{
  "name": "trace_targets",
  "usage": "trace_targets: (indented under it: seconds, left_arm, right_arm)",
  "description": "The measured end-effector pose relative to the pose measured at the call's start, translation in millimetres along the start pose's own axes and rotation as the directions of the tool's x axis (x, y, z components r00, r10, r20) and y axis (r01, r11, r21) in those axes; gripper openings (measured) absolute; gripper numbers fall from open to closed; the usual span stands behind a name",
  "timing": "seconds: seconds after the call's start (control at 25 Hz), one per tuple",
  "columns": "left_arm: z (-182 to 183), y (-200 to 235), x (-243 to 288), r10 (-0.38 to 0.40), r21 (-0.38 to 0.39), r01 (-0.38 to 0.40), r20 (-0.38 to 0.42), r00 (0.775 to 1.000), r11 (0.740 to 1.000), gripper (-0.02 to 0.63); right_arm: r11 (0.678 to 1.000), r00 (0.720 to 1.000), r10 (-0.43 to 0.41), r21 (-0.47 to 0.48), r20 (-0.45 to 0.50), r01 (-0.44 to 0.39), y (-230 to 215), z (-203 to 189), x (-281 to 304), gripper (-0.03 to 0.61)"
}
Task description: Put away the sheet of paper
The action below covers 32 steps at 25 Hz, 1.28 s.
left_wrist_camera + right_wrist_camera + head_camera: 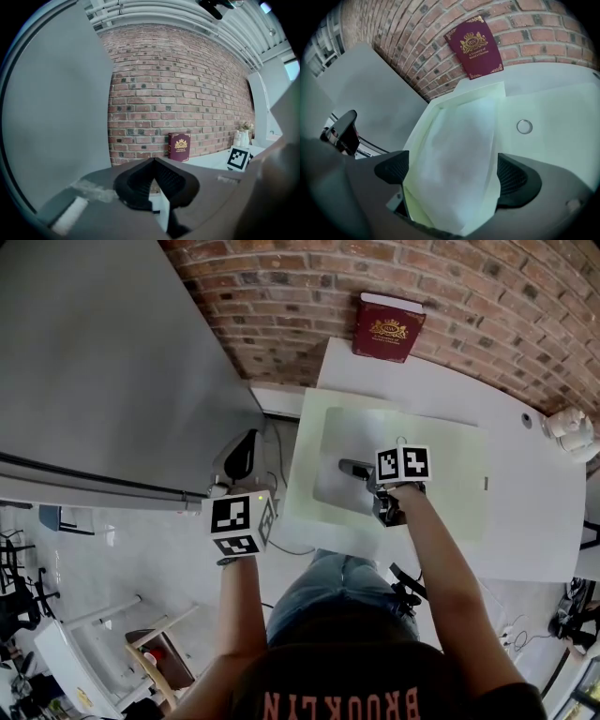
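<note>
A white sheet of paper (349, 442) lies on an open pale green folder (450, 488) on the white table (534, 521). My right gripper (357, 470) hovers over the sheet's near end. In the right gripper view the sheet (454, 145) bows up between the jaws of my right gripper (452, 173). The jaws stand wide open and neither pad presses on the paper. My left gripper (242, 521) hangs in the air left of the table. In the left gripper view my left gripper (154, 161) is shut with nothing held.
A dark red book (387, 327) leans on the brick wall behind the table. A small metal ring (524, 126) sits on the folder. A white figurine (572, 432) stands at the table's right edge. A large grey panel (103, 362) is on the left.
</note>
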<state>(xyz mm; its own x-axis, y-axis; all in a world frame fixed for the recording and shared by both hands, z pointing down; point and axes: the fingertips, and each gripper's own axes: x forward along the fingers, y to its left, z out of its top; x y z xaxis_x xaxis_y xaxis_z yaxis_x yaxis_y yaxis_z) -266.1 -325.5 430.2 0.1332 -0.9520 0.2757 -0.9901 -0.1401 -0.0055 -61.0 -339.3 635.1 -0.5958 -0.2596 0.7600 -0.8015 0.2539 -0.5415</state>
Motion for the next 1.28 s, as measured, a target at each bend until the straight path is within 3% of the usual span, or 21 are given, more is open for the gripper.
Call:
trace_targets:
  seconds: [0.24,0.32,0.56,0.72,0.76,1.08,1.28]
  left_arm:
    - [-0.2,-8.0,-2.5,0.006,0.002,-0.006,-0.004,1.0,1.0,0.0]
    - [0.2,-12.1,-3.0,0.008,0.003,-0.008,-0.006,1.0,1.0,0.0]
    - [3.7,-28.8,-6.0,0.01,0.008,-0.01,-0.004,1.0,1.0,0.0]
    - [3.8,-40.4,-10.7,0.015,0.007,-0.015,-0.004,1.0,1.0,0.0]
    - [3.9,-43.6,-12.0,0.016,0.007,-0.016,-0.004,1.0,1.0,0.0]
    - [1.7,-78.2,-26.1,0.024,0.007,-0.024,0.002,1.0,1.0,0.0]
    - [2.5,-103.2,-38.5,0.035,0.012,-0.035,0.012,0.999,0.999,0.0]
  right_arm:
    - [0.999,0.999,0.041,-0.001,-0.032,-0.041,2.1,-7.9,-4.9,0.574]
    - [0.999,0.999,0.029,-0.015,-0.035,-0.03,-0.5,-9.1,-8.5,0.547]
    - [0.998,0.998,-0.053,-0.023,0.024,0.054,-20.7,-1.3,-29.4,0.299]
    - [0.998,0.992,-0.057,-0.013,0.108,0.059,-29.0,6.1,-47.2,0.022]
    - [0.999,0.991,-0.043,-0.01,0.126,0.044,-28.6,7.5,-51.3,0.003]
    - [0.985,0.98,0.027,-0.174,0.197,0.008,-19.3,4.4,-79.7,0.002]
    - [0.975,0.964,0.069,-0.224,0.255,-0.01,-21.8,3.2,-103.6,0.002]
